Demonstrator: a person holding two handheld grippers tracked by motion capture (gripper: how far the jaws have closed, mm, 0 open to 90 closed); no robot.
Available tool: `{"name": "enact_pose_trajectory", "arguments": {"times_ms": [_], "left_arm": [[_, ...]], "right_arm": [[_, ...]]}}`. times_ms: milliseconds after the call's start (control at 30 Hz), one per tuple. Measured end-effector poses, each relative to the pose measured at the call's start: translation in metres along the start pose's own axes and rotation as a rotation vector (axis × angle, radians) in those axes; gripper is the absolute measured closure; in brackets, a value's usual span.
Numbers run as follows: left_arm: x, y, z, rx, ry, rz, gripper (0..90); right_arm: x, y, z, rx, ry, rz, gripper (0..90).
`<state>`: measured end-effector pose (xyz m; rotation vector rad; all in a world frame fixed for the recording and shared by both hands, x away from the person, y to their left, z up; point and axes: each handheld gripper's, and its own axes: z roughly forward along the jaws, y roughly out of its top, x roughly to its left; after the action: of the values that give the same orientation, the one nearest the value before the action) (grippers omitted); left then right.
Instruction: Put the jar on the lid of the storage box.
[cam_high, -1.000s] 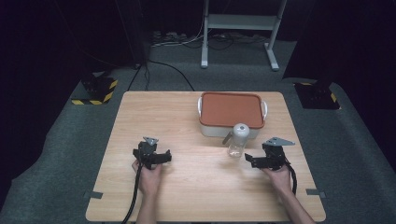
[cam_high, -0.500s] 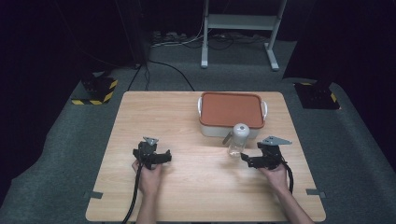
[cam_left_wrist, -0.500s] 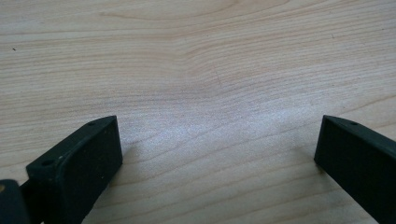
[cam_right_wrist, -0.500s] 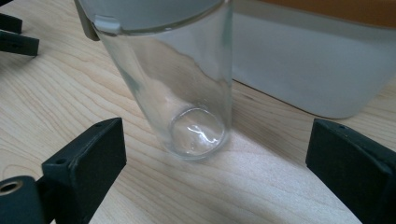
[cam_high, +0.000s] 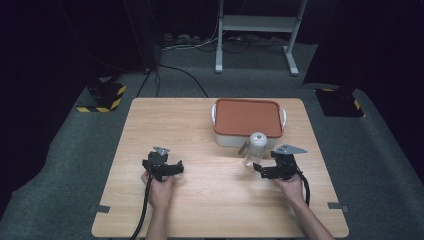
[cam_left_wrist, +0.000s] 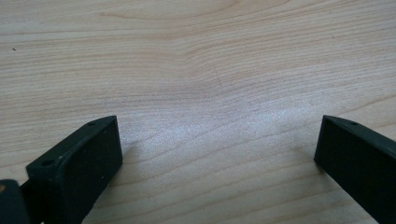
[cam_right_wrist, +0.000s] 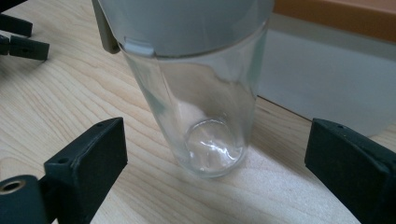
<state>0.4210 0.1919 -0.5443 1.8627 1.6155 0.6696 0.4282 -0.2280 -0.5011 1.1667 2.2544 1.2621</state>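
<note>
A clear glass bottle with a grey lid (cam_high: 256, 149) stands upright on the wooden table (cam_high: 200, 135), just in front of a white box with an orange lid (cam_high: 247, 117). My right gripper (cam_high: 258, 169) is open and sits close in front of the bottle, a little to its right. In the right gripper view the bottle (cam_right_wrist: 201, 107) stands just beyond the two wide-apart jaws, untouched. My left gripper (cam_high: 176, 169) is open at the left of the table, low over bare wood (cam_left_wrist: 201, 84), with nothing between its jaws.
The white box (cam_right_wrist: 317, 79) rises right behind the bottle. A cable (cam_high: 142, 210) trails from the left gripper toward the near edge. Beyond the table lie grey carpet, a white metal stand (cam_high: 260, 25) and yellow-black striped feet (cam_high: 102, 97).
My right gripper has slid a little to the left and forward, closer to the bottle. The left gripper has stayed put.
</note>
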Motion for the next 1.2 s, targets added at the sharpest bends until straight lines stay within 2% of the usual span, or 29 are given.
{"name": "enact_pose_trajectory", "arguments": {"times_ms": [667,1200], "left_arm": [[0.0,0.0,0.0,0.0,0.0,0.0,0.8],[0.0,0.0,0.0,0.0,0.0,0.0,0.7]], "right_arm": [[0.008,0.006,0.014,-0.031,-0.012,0.011,10.2],[0.014,0.009,0.028,-0.064,-0.056,0.024,17.2]]}}
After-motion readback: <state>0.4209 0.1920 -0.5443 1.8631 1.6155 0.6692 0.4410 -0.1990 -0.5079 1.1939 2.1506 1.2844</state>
